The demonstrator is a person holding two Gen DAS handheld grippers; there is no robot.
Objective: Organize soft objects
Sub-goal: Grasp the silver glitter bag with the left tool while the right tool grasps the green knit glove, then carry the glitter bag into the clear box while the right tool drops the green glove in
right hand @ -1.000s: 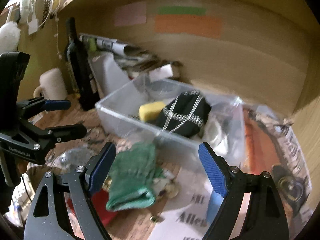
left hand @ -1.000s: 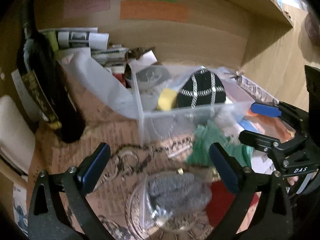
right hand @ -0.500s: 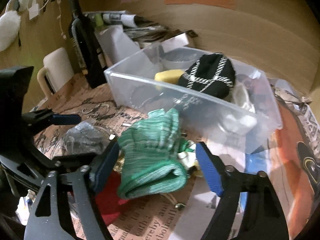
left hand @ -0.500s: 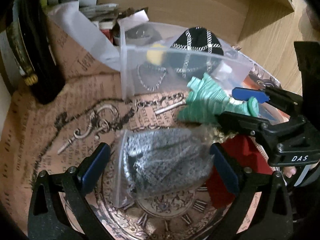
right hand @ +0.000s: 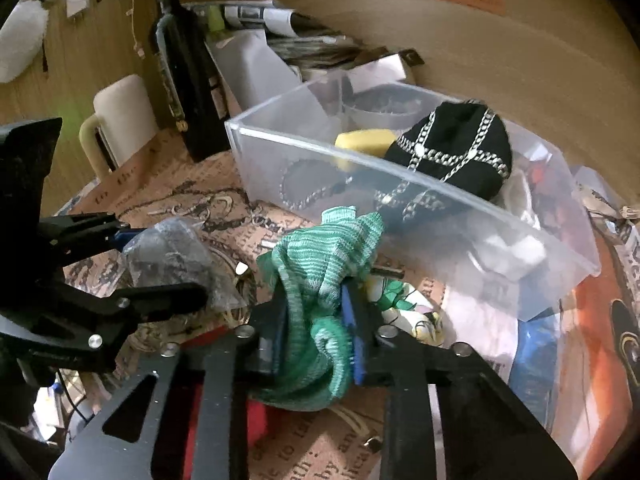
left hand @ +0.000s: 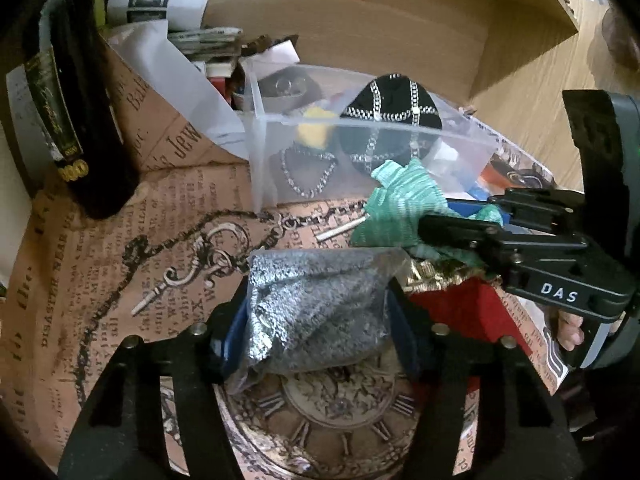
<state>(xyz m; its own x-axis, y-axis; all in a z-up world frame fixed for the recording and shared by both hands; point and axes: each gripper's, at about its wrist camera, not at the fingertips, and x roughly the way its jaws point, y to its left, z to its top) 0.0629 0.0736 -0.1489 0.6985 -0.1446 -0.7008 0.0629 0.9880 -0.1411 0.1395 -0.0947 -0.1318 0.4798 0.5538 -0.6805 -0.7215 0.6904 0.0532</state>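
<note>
My left gripper [left hand: 316, 320] is shut on a clear bag of grey knit fabric [left hand: 316, 304], just above the printed paper. In the right wrist view the bag [right hand: 168, 256] shows at the left, held by the left gripper [right hand: 160, 268]. My right gripper [right hand: 316, 328] is shut on a green striped knit cloth [right hand: 320, 264], seen in the left wrist view [left hand: 400, 208] pinched by the right gripper [left hand: 460, 220]. A clear plastic bin [right hand: 400, 184] behind holds a black chain-trimmed cap [right hand: 456, 148] and a yellow sponge [right hand: 364, 140]. The bin [left hand: 264, 160] shows in the left view too.
A dark wine bottle [left hand: 68, 112] stands at the left, a cream mug [right hand: 116, 120] beside it. A red cloth [left hand: 460, 308] lies under the grippers. Papers and a white bag [left hand: 180, 68] pile behind the bin. Wooden walls close the back and right.
Both grippers have closed from open: the left onto the bagged grey fabric, the right onto the green cloth, after moving down and forward over them.
</note>
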